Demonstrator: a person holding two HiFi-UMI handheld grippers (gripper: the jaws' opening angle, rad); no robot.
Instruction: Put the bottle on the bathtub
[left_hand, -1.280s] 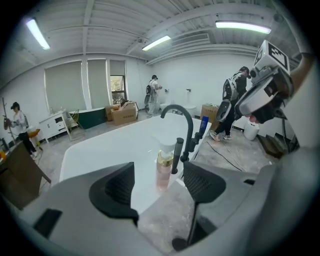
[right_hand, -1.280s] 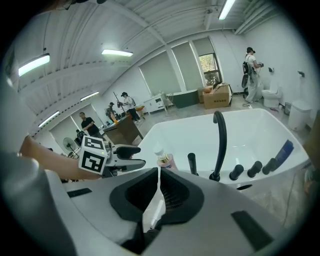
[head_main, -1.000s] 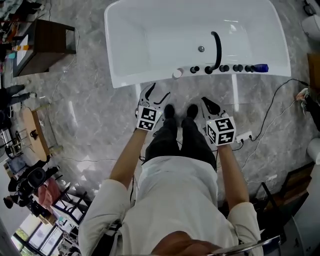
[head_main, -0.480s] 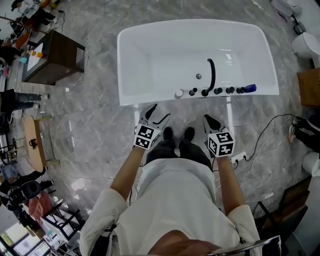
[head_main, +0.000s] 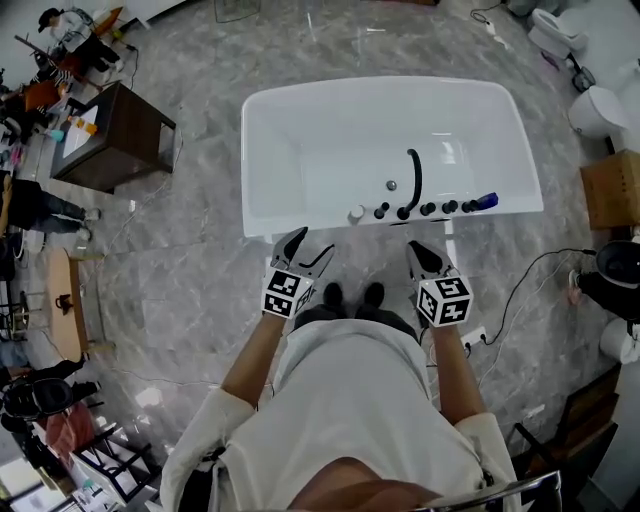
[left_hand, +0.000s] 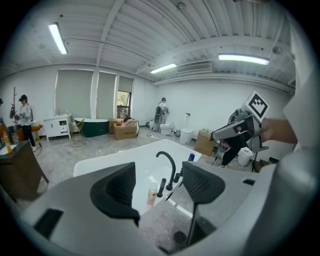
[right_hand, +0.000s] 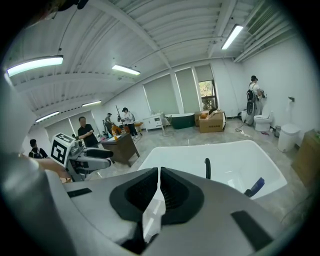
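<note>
The white bathtub lies ahead of me in the head view. On its near rim, beside the black faucet, stand a small pale bottle and a blue bottle. My left gripper is open and empty, just short of the rim near the pale bottle. My right gripper is shut with nothing in it, below the faucet knobs. The left gripper view shows the pale bottle between its open jaws, well beyond them. The right gripper view shows the blue bottle past its shut jaws.
Black knobs line the rim between the two bottles. A dark wooden table stands left of the tub, a cardboard box and toilets to the right. A cable and power strip lie on the marble floor by my right foot. People stand at the far left.
The tub has slid lower and looks smaller in the head view, and more of the room shows. Both grippers now sit closer to the near rim. Their jaws have not changed.
</note>
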